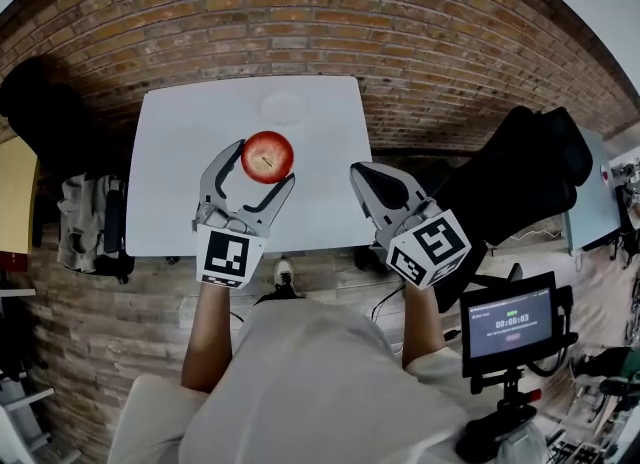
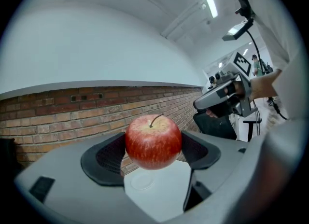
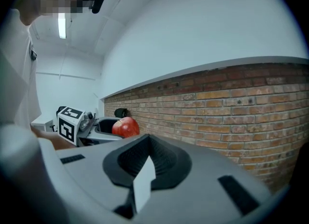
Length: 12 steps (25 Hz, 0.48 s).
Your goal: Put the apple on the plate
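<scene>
A red apple (image 1: 267,157) with its stem up is held in the air over the white table (image 1: 170,202), and my left gripper (image 1: 256,174) is shut on it. The left gripper view shows the apple (image 2: 153,141) clamped between both dark pads (image 2: 107,157). A clear plate (image 1: 284,108) lies on the table's far side, faint against the white top; it appears below the apple as the plate (image 2: 140,181). My right gripper (image 1: 372,184) hovers at the table's right front corner, jaws closed together on nothing. From its view, the apple (image 3: 125,127) is at the left.
A brick floor surrounds the small table. A black chair or bag (image 1: 520,172) stands to the right, another dark bag (image 1: 40,102) at the left. A monitor on a stand (image 1: 510,327) is at the lower right.
</scene>
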{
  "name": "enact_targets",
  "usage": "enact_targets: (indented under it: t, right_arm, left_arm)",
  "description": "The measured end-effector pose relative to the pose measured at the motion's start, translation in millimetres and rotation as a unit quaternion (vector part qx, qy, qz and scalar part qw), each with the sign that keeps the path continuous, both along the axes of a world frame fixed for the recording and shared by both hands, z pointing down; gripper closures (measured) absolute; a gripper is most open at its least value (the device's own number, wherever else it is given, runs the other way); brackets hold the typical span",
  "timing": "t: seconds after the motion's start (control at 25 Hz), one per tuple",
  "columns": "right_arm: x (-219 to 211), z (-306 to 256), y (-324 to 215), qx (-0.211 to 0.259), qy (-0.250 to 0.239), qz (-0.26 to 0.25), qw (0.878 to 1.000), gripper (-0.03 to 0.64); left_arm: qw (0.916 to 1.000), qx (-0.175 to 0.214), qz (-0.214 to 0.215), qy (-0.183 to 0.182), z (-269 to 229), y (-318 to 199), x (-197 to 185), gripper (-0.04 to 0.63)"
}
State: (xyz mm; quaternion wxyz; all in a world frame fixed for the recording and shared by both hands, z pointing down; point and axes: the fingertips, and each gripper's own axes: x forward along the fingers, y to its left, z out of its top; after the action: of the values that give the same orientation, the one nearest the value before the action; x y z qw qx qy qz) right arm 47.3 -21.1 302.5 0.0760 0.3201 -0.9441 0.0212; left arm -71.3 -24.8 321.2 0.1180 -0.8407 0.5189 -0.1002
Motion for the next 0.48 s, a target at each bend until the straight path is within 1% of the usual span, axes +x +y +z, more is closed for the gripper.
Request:
enact_targets:
  t: [0.12, 0.28, 0.36, 0.48]
  right_arm:
    - [-8.0, 0.6, -10.8, 0.003, -0.001, 0.011, 1.0, 0.614]
    - [-16.2, -5.6, -24.8, 0.022, -0.002, 0.03, 0.999, 0.614]
    - [-20.5, -4.2, -28.6, 0.021, -0.002, 0.035, 0.999, 0.614]
    - [-24.1, 5.9, -38.8, 0.007, 0.001, 0.041, 0.999, 0.614]
  left_arm:
    - [1.0, -0.004, 0.007, 0.002, 1.8, -12.6, -6.6, 0.225]
    - [0.9997, -0.007, 0.023, -0.001, 2.2, -28.5, -9.9, 0.225]
    - [0.9995, -0.01, 0.029, -0.002, 3.6, -34.5, -12.8, 0.225]
    - [0.9993, -0.015, 0.035, 0.001, 9.5, -49.5, -16.9, 0.225]
